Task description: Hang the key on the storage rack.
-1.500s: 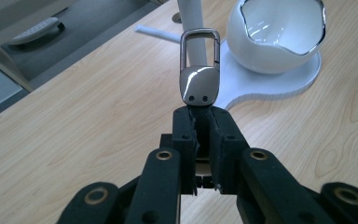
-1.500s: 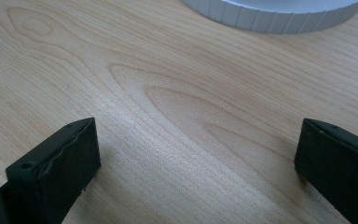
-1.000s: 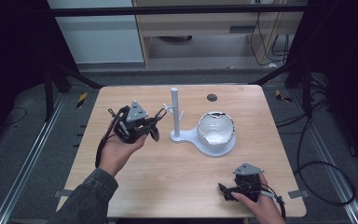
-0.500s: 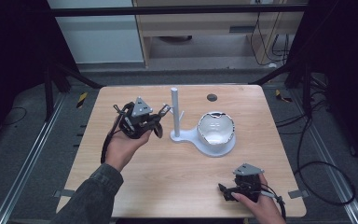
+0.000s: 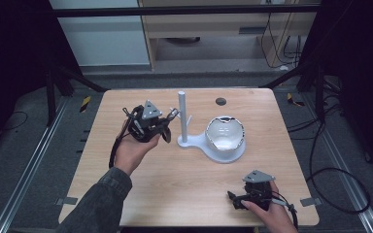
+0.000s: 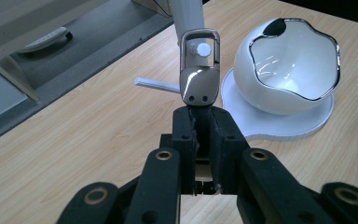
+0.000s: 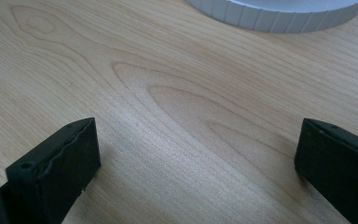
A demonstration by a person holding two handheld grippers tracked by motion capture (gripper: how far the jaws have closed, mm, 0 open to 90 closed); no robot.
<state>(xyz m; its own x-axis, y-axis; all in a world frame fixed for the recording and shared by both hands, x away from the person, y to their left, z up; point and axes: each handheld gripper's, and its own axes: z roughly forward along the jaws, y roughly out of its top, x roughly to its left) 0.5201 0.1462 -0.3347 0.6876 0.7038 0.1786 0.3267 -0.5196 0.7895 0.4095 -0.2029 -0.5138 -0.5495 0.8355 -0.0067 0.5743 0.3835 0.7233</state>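
Note:
My left gripper [image 5: 167, 119] is shut on a shiny metal clasp [image 6: 198, 70], a flat tab with a loop at its top. The loop sits around the end of a short white peg [image 6: 203, 48] on the white stand's post [image 5: 182, 115]. In the left gripper view the gripper [image 6: 200, 114] pinches the clasp's lower end. A white wavy-rimmed bowl [image 5: 225, 133] rests on the stand's round base [image 5: 196, 143], right of the post. My right gripper [image 5: 234, 200] lies open near the table's front right edge, nothing between its fingers [image 7: 58, 161].
The wooden table [image 5: 175, 184] has a small dark round hole [image 5: 220, 101] near its far edge. A second thin white peg [image 6: 156, 84] sticks out low on the post. The stand's base rim [image 7: 279, 16] lies ahead of the right gripper. Dark floor and cables surround the table.
My left gripper has moved forward and right toward the post, carrying the clasp up to the peg. The right gripper has stayed where it was.

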